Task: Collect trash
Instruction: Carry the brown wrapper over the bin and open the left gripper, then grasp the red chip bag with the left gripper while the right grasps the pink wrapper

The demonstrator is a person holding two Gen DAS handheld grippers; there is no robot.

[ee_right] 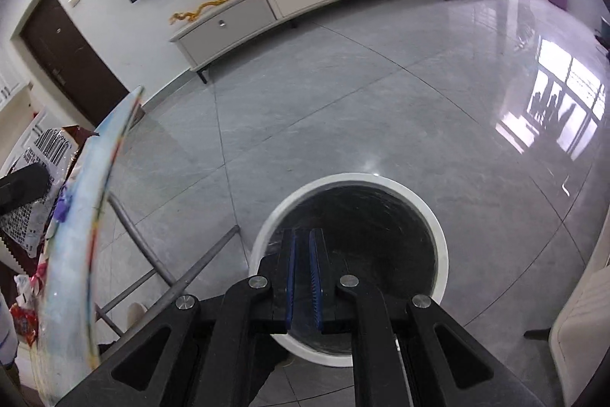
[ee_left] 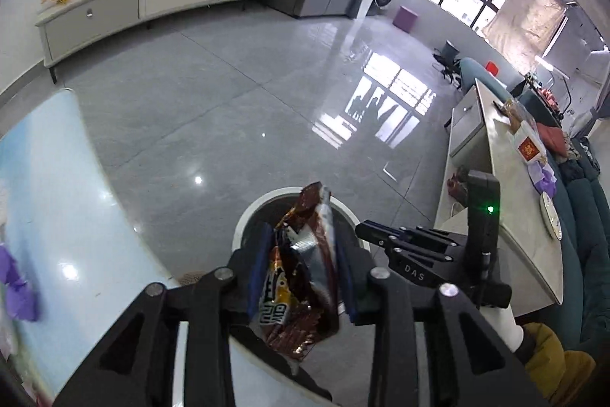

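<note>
Disposal is the step in hand: the left tool (ee_left: 301,277) holds a crumpled snack wrapper (ee_left: 301,266) between its pads above the white-rimmed bin (ee_right: 347,266) on open floor beside the worktop (ee_left: 76,216) edge, the right tool (ee_right: 304,277) hangs closed, empty, so release comes next.

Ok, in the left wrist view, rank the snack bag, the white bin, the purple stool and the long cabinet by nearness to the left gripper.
1. Snack bag: between the left gripper fingers.
2. White bin: on the floor just beyond the bag.
3. Long cabinet: against the wall, upper left.
4. Purple stool: far across the floor by the windows; close to the cabinet in rank.
</note>
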